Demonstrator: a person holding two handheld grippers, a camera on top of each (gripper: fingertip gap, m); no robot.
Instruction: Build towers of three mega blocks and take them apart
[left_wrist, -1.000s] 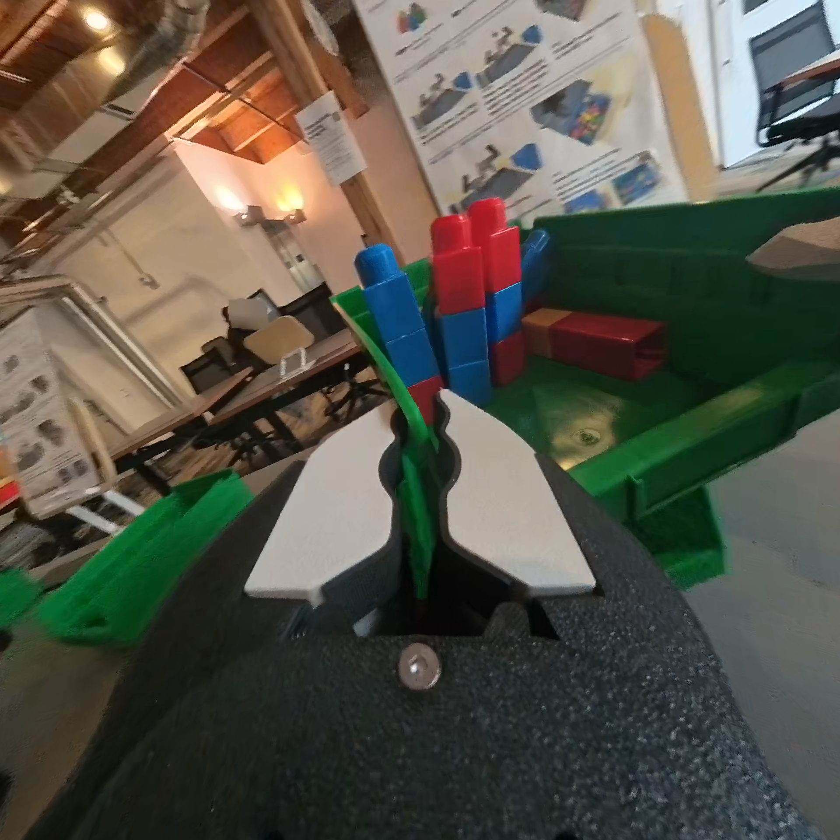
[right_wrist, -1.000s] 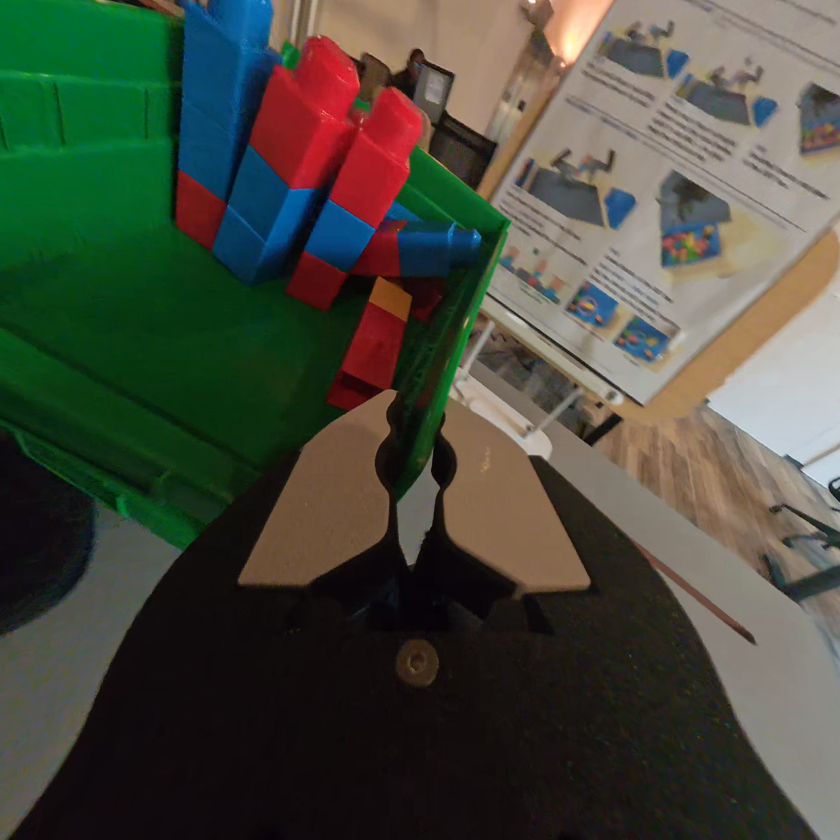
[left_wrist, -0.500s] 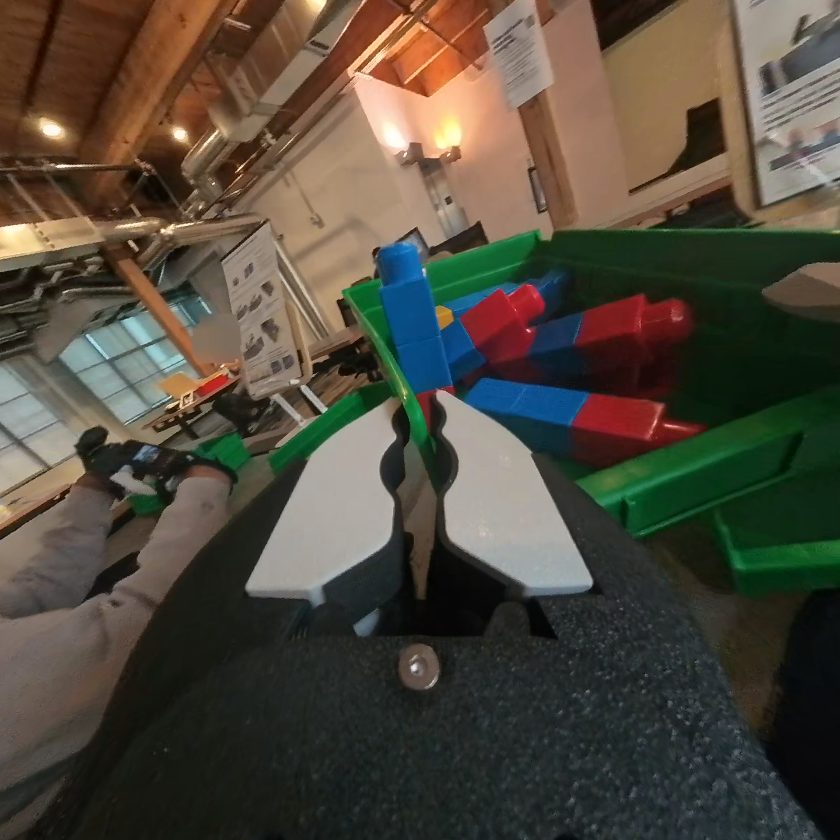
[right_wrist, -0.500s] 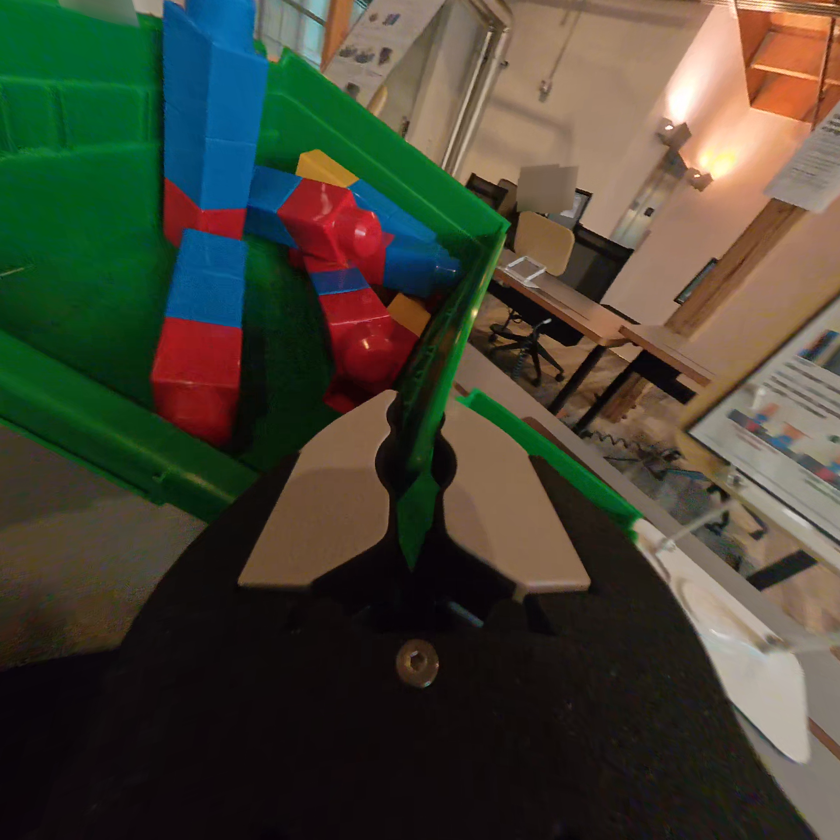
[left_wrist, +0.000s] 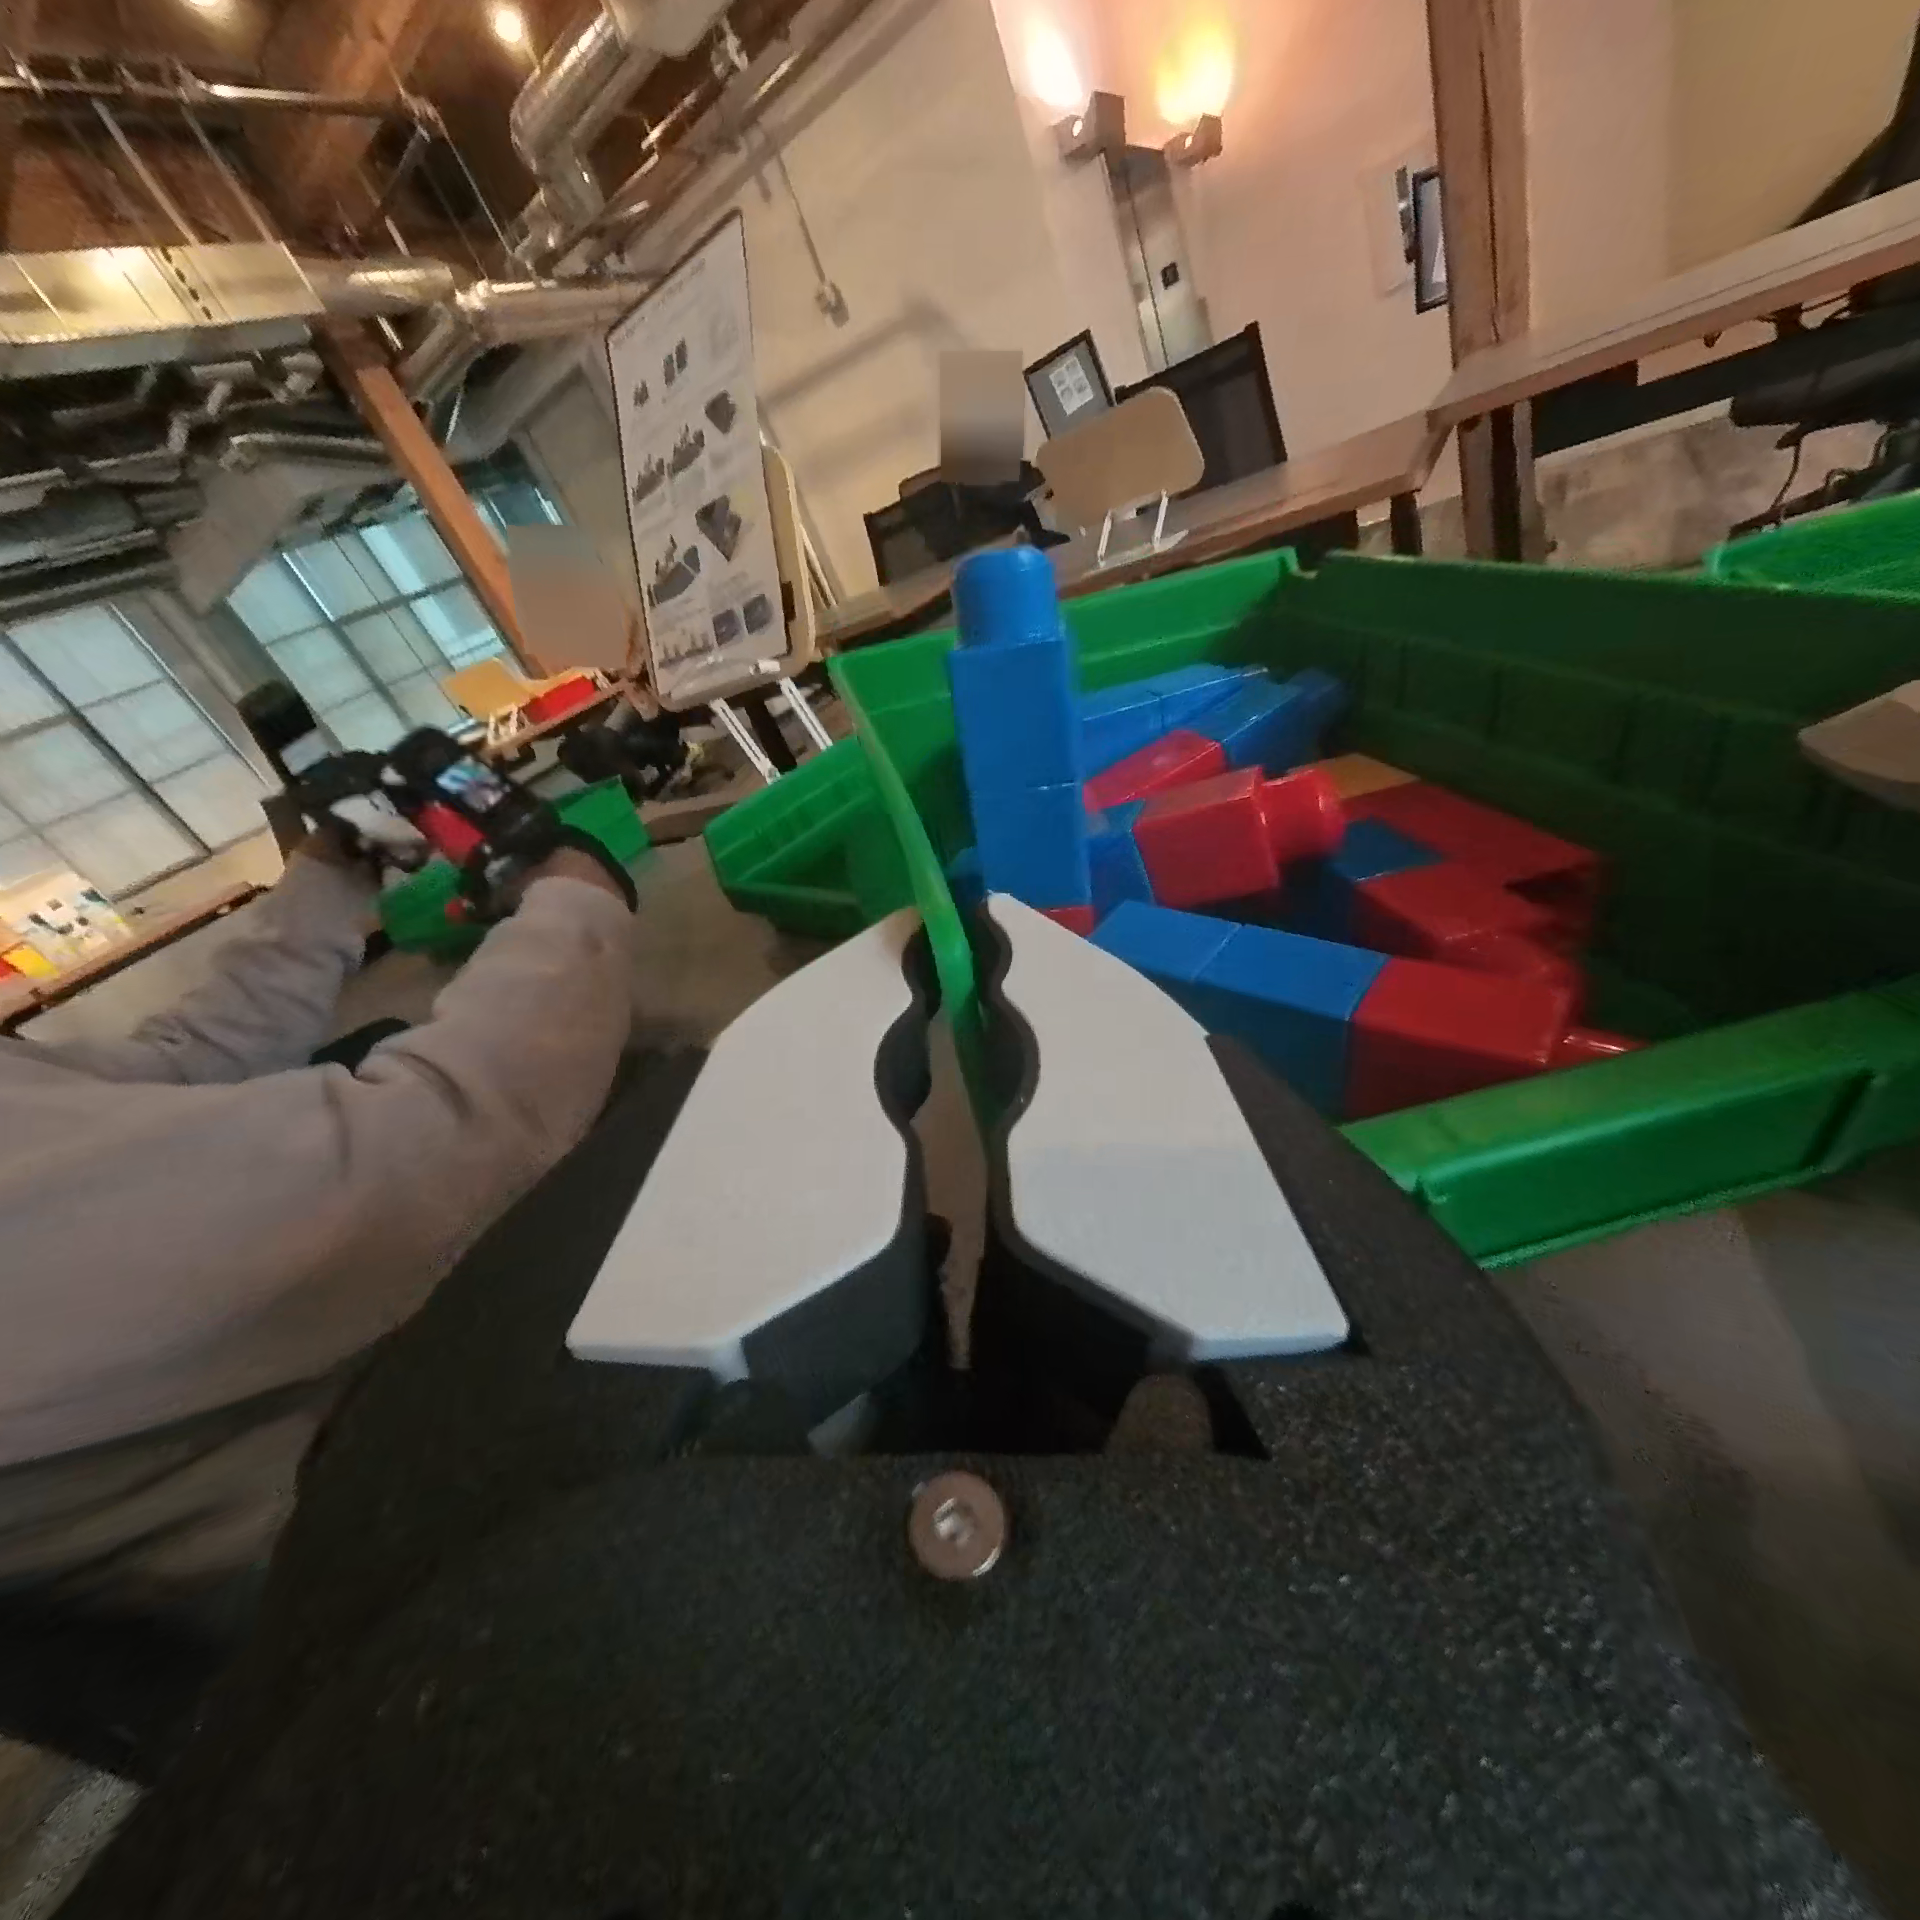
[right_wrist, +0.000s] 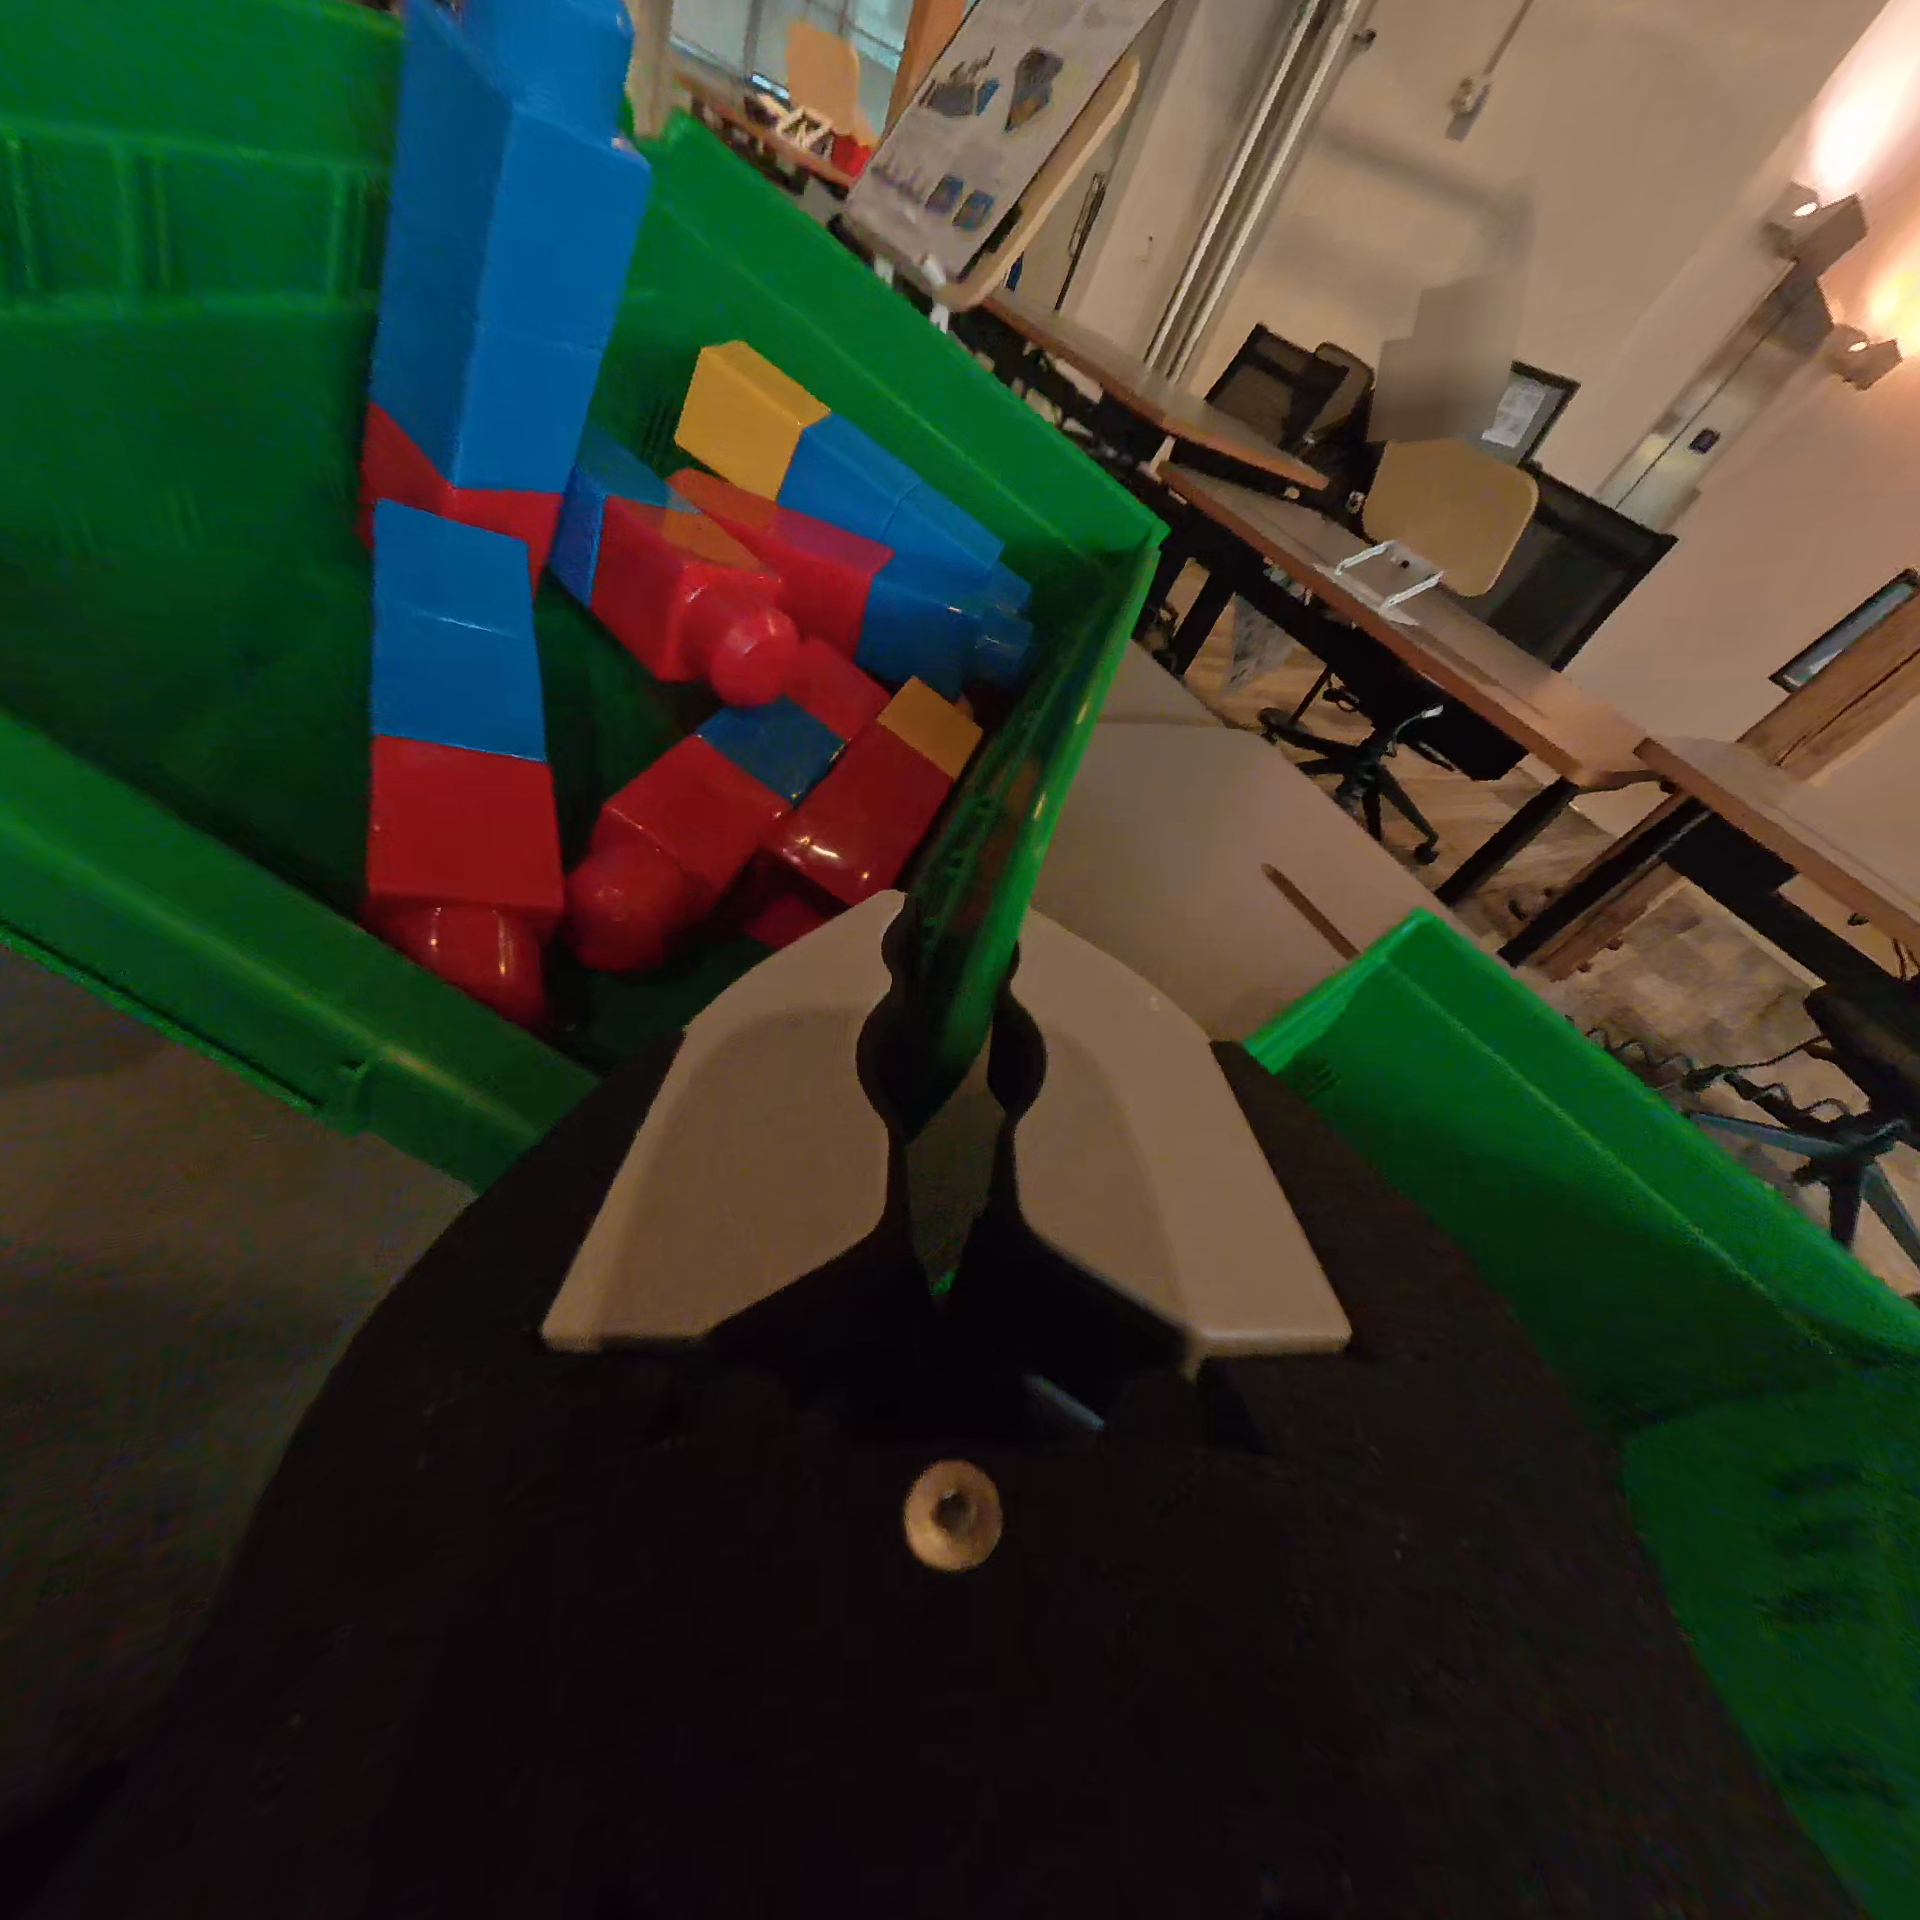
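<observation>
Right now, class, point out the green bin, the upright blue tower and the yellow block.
green bin (left_wrist: 1621, 1127), left wrist view, near wall
upright blue tower (left_wrist: 1013, 717), left wrist view, side face
yellow block (right_wrist: 743, 416), right wrist view, front face

An open workshop room with cream walls (left_wrist: 914, 208) and an exposed wooden ceiling crossed by silver ducts (left_wrist: 561, 94). Two wall lamps (left_wrist: 1132, 114) glow warm orange beside a wooden post (left_wrist: 1475, 270). Tall gridded windows (left_wrist: 114, 748) let in pale daylight at far left. Long wooden desks (right_wrist: 1455, 634) stand with black and tan office chairs (right_wrist: 1455, 520). A poster board (left_wrist: 696, 457) leans on an easel.
</observation>
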